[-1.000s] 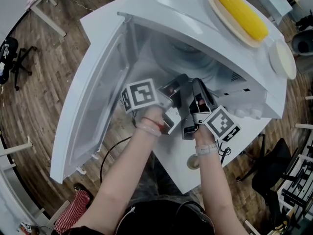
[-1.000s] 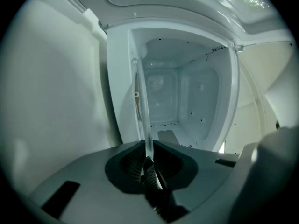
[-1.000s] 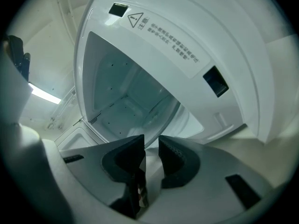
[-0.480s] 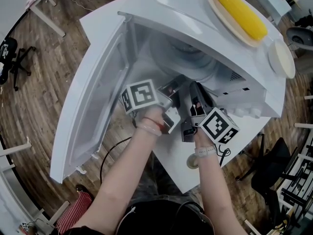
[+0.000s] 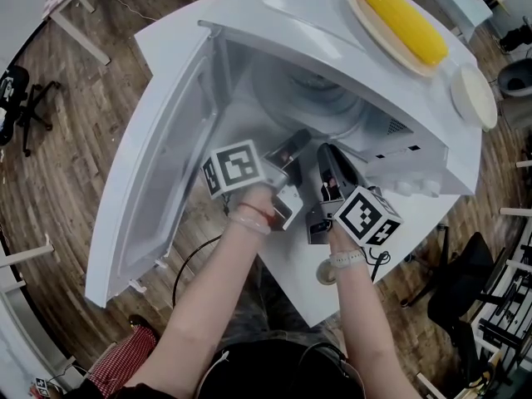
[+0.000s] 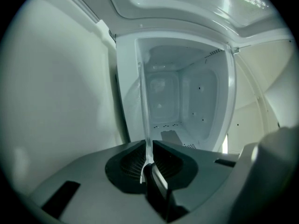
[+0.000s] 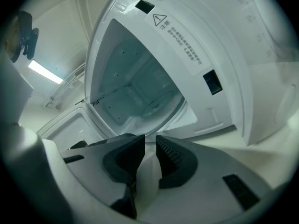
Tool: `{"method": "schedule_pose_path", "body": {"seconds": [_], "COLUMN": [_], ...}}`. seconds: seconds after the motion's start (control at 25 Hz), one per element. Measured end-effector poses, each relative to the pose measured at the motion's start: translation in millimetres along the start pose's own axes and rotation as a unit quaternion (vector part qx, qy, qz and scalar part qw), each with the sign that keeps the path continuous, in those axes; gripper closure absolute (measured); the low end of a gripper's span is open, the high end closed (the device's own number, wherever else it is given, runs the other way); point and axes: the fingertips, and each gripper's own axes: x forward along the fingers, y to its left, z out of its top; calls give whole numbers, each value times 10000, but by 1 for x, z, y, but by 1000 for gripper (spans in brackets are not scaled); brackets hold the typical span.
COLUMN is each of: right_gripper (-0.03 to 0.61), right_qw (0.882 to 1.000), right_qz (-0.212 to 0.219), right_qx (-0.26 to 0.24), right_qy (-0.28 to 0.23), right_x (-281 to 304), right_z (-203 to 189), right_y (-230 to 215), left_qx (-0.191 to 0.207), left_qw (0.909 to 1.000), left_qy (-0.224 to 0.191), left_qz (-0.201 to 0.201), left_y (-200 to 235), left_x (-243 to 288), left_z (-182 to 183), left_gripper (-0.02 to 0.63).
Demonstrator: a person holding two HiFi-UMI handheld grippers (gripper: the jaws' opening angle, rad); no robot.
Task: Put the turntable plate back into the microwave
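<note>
The white microwave [image 5: 283, 15] stands with its door [image 5: 158, 173] swung open to the left. The clear glass turntable plate [image 5: 324, 98] lies inside the cavity, its near rim toward me. My left gripper [image 5: 293, 144] reaches into the opening and is shut on that rim. In the left gripper view the plate [image 6: 144, 115] runs away from the jaws [image 6: 148, 164] as a thin edge-on line. My right gripper [image 5: 326, 158] sits beside it at the cavity's front lip. Its jaws [image 7: 149, 146] stand a little apart over a pale surface, gripping nothing that I can make out.
A corn cob [image 5: 403, 19] on a plate and a small white dish [image 5: 474, 98] rest on top of the microwave. A tape roll [image 5: 327, 274] lies on the white table near its front edge. The open door blocks the left side. Chairs stand around on the wooden floor.
The right gripper has rolled and its marker cube has shifted slightly left and up. The left gripper and the plate have kept still.
</note>
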Motion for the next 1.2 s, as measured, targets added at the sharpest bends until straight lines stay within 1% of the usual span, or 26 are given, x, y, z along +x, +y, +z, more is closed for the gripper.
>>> {"method": "schedule_pose_path", "body": {"seconds": [0.2, 0.52, 0.64, 0.72, 0.8, 0.84, 0.92, 1.04, 1.12, 1.2], "right_gripper": [503, 532, 535, 535, 535, 537, 538, 538, 538, 538], "right_qw": [9999, 9984, 9970, 9954, 9929, 9914, 9882, 9829, 9792, 9749], "right_qz": [114, 339, 457, 541, 640, 689, 763, 853, 960, 1081], "right_qx": [-44, -368, -541, -715, -938, -1054, -1282, -1593, -1756, -1916], "right_qy": [54, 256, 302, 338, 349, 346, 344, 351, 346, 352], "right_x": [-2, -12, -17, -24, -32, -36, -45, -59, -68, -79], "right_z": [-5, -18, -22, -26, -30, -31, -33, -35, -36, -37], "right_y": [6, 18, 25, 31, 37, 39, 43, 50, 58, 67], "left_qx": [56, 508, 778, 1124, 1641, 1948, 2566, 3324, 3732, 4024], "left_qw": [10000, 9986, 9968, 9934, 9860, 9802, 9651, 9409, 9253, 9131], "left_qy": [24, 155, 153, 117, 59, 43, 52, 103, 155, 170], "left_qz": [-29, 64, 102, 175, 287, 363, 515, 641, 656, 639], "left_y": [-2, -7, -12, -16, -20, -22, -25, -34, -43, -52], "left_x": [-8, -22, -29, -36, -45, -49, -56, -65, -71, -78], "left_z": [-7, -23, -27, -30, -33, -35, -42, -55, -64, -72], "left_gripper": [563, 592, 598, 600, 601, 601, 601, 601, 601, 601]}}
